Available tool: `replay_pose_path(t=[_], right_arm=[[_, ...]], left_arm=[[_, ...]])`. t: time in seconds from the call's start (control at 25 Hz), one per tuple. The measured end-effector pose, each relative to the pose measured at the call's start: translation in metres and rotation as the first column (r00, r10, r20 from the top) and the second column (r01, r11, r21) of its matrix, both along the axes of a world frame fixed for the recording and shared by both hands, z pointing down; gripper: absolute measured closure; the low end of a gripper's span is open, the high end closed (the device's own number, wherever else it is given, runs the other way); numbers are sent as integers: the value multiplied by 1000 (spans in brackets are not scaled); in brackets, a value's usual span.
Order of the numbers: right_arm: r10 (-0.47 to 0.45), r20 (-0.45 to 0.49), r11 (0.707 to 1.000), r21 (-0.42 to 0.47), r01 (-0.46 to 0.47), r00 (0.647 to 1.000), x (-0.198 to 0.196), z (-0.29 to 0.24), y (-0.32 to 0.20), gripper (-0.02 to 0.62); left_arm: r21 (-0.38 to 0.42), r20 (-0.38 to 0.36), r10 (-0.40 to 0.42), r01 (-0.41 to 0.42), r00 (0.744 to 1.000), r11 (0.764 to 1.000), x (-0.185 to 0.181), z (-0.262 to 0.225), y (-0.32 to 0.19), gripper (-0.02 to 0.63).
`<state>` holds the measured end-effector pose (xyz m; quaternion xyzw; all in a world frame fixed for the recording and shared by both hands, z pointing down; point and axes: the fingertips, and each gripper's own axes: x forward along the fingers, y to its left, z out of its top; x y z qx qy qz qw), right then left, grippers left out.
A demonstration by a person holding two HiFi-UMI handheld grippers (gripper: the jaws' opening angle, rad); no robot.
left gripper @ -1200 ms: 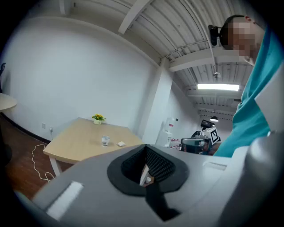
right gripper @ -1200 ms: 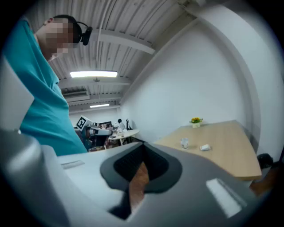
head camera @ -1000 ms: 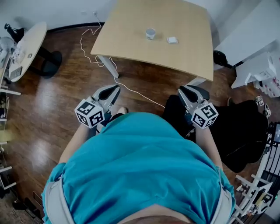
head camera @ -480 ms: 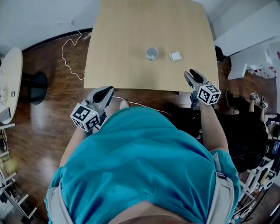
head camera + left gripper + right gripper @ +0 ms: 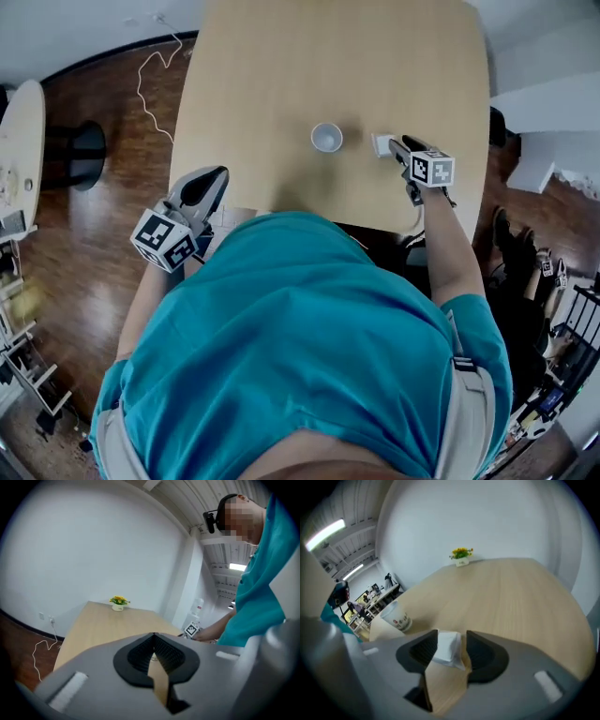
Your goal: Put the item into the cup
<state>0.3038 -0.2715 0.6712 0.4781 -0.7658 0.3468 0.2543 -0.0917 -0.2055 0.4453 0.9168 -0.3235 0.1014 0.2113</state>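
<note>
Head view: since a second ago the person has closed on the table (image 5: 272, 75), bringing the right gripper (image 5: 396, 146) to the white item (image 5: 380, 143), which lies just right of the cup (image 5: 326, 138); the left gripper (image 5: 214, 178) hangs off the near edge. Left gripper view: jaws together, nothing between them. Right gripper view: the jaws are opening with the item between them, not yet pinched, so the pick-up looks ready to begin.

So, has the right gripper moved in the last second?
Yes. The right gripper came forward from short of the table to over it, right of the cup; its jaws are opening with the white packet between them.
</note>
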Motion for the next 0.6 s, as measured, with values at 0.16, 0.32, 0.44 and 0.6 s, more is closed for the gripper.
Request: replay_pose_path(t=[0.16,0.32,0.44,0.6], right_arm=[[-135,-26,989,-58,134,990,-27,28,6,477],[-191,-11,982,2,191,982,-39,7,4,586],[-221,-22,963,156,222,975,-58,-54,-7,591],[-414,-185,817,356,454,891,-138,-140,-4,591]], left_arm=[[-60,-7,-86,85,996,995,-3,5,-10,603],[-102,-10,-89,88,996,991,12,15,-16,603],[-83,-15,-59,58,998,995,19,13,-21,603],[-52,-33,-62,60,998,997,6,7,-27,603]])
